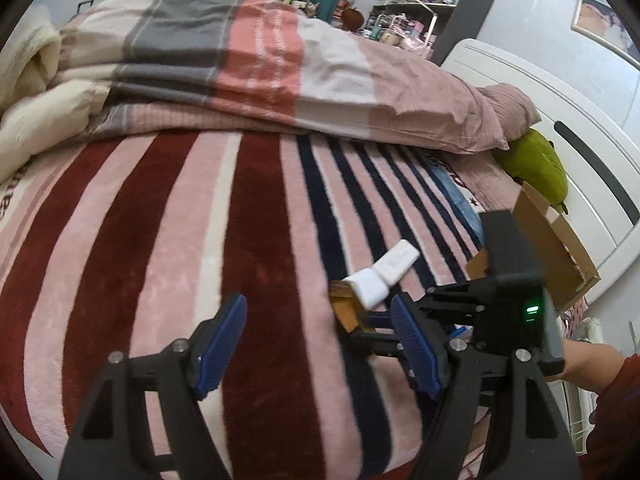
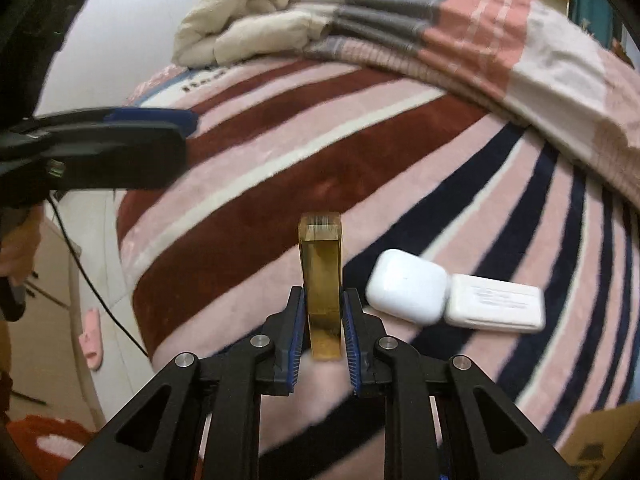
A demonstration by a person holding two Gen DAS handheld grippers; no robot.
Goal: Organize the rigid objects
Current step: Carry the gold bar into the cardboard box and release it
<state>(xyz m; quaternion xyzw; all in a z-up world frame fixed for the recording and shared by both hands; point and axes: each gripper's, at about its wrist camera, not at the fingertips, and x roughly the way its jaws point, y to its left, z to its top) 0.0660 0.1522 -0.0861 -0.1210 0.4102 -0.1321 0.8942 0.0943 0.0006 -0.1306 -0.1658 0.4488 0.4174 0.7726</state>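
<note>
My right gripper [image 2: 322, 324] is shut on a gold bar-shaped block [image 2: 321, 276], held on edge above the striped blanket [image 2: 256, 184]. The block also shows in the left wrist view [image 1: 347, 304], just left of the right gripper's body [image 1: 508, 304]. A white earbud case [image 2: 406, 286] and a flat white box [image 2: 496, 306] lie side by side on the blanket, right of the block; they also show in the left wrist view as case [image 1: 370, 286] and box [image 1: 398, 262]. My left gripper [image 1: 320, 344] is open and empty over the blanket, and it shows at the left in the right wrist view [image 2: 120, 140].
A folded checked quilt [image 1: 248, 56] and cream blankets [image 2: 240, 20] lie at the far side of the bed. A cardboard box [image 1: 552, 248] and a green plush [image 1: 536, 168] sit at the bed's right edge by a white headboard [image 1: 560, 120].
</note>
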